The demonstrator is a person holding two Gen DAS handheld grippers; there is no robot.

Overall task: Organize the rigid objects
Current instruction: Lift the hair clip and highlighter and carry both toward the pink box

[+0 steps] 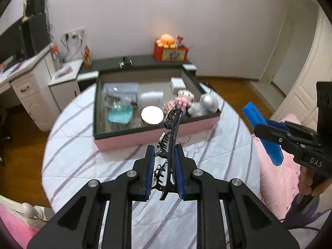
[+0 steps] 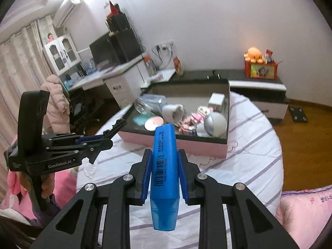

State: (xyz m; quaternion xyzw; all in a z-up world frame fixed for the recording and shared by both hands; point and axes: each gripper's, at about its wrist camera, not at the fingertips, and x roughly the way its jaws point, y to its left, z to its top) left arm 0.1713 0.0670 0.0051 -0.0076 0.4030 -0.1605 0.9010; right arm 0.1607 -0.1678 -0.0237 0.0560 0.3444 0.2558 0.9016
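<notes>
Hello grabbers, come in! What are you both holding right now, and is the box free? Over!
Left gripper shut on black hair clip. Right gripper shut on blue highlighter. Pink box ahead, already crowded; path clear.

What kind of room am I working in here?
Most likely a bedroom: a striped white quilted bedspread under the pink-sided storage box, a white desk with a dark monitor, and a wall air conditioner.
</notes>
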